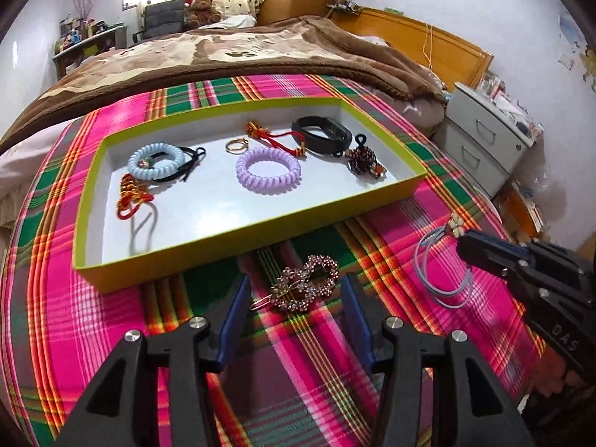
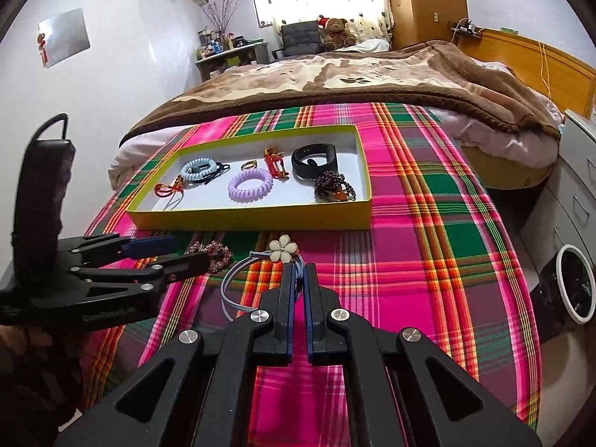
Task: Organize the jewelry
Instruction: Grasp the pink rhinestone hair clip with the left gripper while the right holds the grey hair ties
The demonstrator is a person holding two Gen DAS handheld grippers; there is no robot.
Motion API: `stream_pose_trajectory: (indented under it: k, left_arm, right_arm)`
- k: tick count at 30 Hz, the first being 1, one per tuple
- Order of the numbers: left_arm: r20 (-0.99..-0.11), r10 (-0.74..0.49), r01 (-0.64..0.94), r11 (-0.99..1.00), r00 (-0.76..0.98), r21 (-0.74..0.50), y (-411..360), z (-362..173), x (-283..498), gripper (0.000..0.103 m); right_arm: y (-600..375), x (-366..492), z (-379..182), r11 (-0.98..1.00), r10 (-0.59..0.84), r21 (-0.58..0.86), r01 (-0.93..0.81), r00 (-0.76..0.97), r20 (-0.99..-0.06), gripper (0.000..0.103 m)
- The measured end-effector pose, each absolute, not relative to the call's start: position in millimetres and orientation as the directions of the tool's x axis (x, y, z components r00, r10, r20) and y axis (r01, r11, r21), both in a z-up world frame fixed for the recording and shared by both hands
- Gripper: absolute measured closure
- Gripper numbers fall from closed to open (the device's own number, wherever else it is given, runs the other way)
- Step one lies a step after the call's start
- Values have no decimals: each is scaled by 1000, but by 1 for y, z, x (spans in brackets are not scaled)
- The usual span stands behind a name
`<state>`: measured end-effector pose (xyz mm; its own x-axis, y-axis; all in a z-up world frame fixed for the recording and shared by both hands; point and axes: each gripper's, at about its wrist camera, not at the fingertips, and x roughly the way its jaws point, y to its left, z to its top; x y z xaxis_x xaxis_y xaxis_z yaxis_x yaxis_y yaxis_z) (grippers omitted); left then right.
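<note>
Pink-and-green plaid cloth (image 1: 428, 201) fills the lower frame. On it, the left gripper (image 1: 294, 298) stands wide around a sparkly hair clip (image 1: 303, 288); the right gripper (image 2: 297, 279) pinches a blue hair tie (image 2: 231, 287). Mid-frame, a yellow tray (image 1: 231, 234) holds jewelry. Above, a brown blanket (image 1: 231, 52), then a teddy bear (image 1: 201, 9).

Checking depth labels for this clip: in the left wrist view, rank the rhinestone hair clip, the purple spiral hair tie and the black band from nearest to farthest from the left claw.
1. Rhinestone hair clip: on the plaid cloth, between the open fingers of the left claw.
2. Purple spiral hair tie: mid-tray, farther ahead.
3. Black band: by the tray's far right wall.
</note>
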<state>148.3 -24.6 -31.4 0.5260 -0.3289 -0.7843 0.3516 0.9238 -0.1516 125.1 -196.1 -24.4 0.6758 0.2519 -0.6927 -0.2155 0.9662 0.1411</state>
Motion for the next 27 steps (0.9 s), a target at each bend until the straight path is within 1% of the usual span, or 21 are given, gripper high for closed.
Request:
stream_pose_trajectory:
  k: [2,6,8,11,16,18,19,20,22,23,25,27]
  left_arm:
    - [-798,-314,361,924,515,-130,-28,-36,149,51]
    - [-795,-278,381,922,539,-64,-37,-35,144,51]
    - [-801,-281,388,919,529,-66,-39,-37,145,51]
    - [-798,-258,387,922,545,-34,-42,-38,144,51]
    - [-794,-261,389,921,548,-35,-42,-37,145,51]
    - [-793,-264,388,921,549,-37,-42,-37,146,56]
    - [-792,-266,391,920,550,-37,-42,-37,146,62]
    - [-792,-269,395,918,549,-38,-43,-37,146,64]
    - [-792,-268,396,918,549,-36,-44,-37,146,64]
    - [-791,-270,397,917,548,-38,-44,-36,146,68]
    - [-791,-279,398,916,545,-48,-43,-37,147,80]
    - [-792,-281,399,916,543,-52,-42,-37,147,80]
  right_arm:
    - [-196,125,-24,966,252,142,-215,677,-692,99]
    - [-198,126,-23,964,261,151,-218,679,-686,99]
    - [-198,127,-22,964,262,151,-219,680,-684,99]
    - [-198,128,-22,964,263,152,-220,681,-684,99]
    - [-198,129,-22,965,260,153,-215,683,-682,99]
    - [-199,130,-22,964,262,157,-213,683,-682,99]
    - [-199,130,-23,965,260,156,-212,682,-683,99]
    - [-199,130,-23,965,259,156,-211,683,-683,99]
    - [-199,131,-24,965,260,158,-209,681,-684,99]
    - [-200,131,-24,965,259,159,-208,681,-685,99]
    - [-200,131,-25,965,260,160,-208,680,-686,99]
    - [-200,131,-25,965,260,160,-208,678,-687,99]
